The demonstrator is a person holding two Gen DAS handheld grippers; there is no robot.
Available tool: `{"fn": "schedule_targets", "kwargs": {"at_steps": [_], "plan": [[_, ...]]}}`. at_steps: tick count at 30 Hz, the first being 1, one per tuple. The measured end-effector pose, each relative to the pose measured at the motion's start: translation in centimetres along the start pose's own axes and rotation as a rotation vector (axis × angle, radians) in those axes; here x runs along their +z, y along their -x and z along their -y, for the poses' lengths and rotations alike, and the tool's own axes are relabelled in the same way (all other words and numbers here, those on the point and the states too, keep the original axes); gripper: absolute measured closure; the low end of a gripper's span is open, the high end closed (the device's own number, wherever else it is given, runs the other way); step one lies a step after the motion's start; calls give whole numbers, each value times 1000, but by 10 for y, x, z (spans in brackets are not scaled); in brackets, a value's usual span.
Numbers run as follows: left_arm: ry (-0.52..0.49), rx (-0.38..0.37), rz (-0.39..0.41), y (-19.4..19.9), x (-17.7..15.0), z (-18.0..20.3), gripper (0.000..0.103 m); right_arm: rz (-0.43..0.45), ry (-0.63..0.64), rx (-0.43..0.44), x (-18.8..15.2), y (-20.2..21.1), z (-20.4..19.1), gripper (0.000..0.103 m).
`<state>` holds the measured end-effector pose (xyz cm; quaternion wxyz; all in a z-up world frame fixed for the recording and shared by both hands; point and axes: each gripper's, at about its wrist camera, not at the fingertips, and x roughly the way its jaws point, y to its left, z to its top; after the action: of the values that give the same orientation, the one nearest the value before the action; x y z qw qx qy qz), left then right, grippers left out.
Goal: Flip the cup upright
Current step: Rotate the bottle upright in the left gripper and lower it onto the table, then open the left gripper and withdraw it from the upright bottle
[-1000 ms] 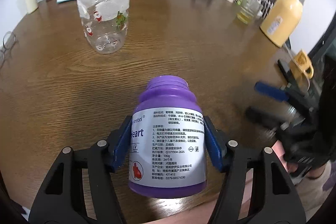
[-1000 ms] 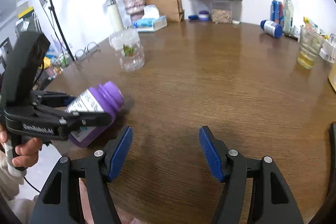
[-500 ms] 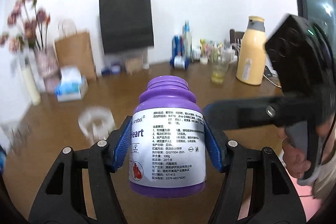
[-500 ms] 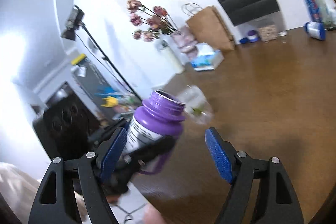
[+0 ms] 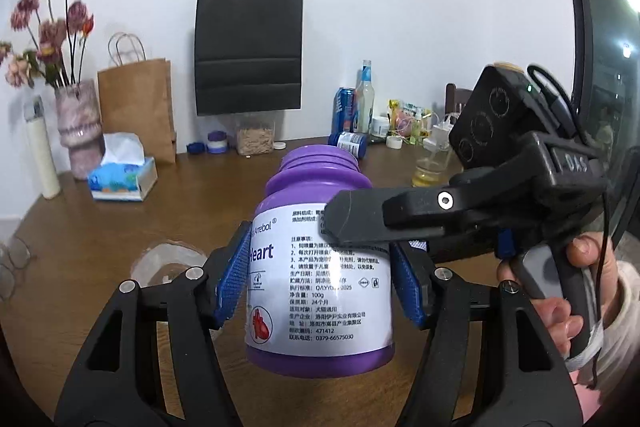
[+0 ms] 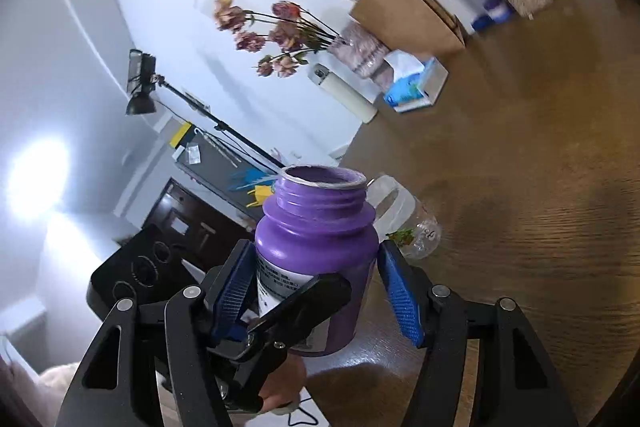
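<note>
Plastic purple cup point(image 5: 320, 267) (really a lidless jar) looks light, stiff and a bit slick; left tongs point(image 5: 320, 279) pinch its labelled belly above the counter point(image 5: 200, 211), right tongs point(image 6: 316, 291) straddle it spread; grip mid-body, not the neck.

Purple bottle point(image 6: 316, 247) upright, mouth open — between right gripper point(image 6: 320, 291) pads

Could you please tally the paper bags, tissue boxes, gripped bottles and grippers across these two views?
Paper bags: 2 (black paper bag, brown paper bag)
Tissue boxes: 1 (blue cardboard tissue box)
Gripped bottles: 1 (purple plastic bottle, white label)
Grippers: 2 (left gripper, right gripper)
Total: 6
</note>
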<state>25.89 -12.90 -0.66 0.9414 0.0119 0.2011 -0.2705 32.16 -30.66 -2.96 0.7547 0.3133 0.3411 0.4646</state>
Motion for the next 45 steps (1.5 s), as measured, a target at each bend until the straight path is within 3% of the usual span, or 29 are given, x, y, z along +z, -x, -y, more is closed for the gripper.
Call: {"fn": "schedule_targets", "kwargs": {"at_steps": [5, 10, 13, 16, 19, 23, 25, 29, 37, 45], "plan": [[-31, -7, 7, -11, -3, -4, 43, -17, -6, 31, 6, -3, 15, 35], [9, -18, -28, -25, 6, -11, 43, -11, -46, 36, 17, -6, 28, 35], [32, -20, -46, -31, 0, -14, 43, -10, 11, -22, 16, -8, 25, 36], [65, -41, -102, -43, -6, -23, 40, -28, 116, -124, 13, -16, 18, 36], [73, -54, -182, -56, -11, -28, 29, -35, 239, -276, 13, -26, 13, 36], [72, 22, -257, -64, -22, -32, 27, -11, 470, -590, 14, -44, 9, 36], [72, 37, -282, -63, -29, -34, 27, -6, 558, -675, 13, -54, 9, 35], [65, 57, -307, -64, -33, -39, 20, -13, 609, -684, 12, -65, 21, 35], [75, 97, -336, -84, -36, -45, 19, -28, 500, -670, 17, -56, 44, 35], [60, 131, -341, -86, -37, -40, 19, -59, 500, -706, 13, -57, 43, 34]]}}
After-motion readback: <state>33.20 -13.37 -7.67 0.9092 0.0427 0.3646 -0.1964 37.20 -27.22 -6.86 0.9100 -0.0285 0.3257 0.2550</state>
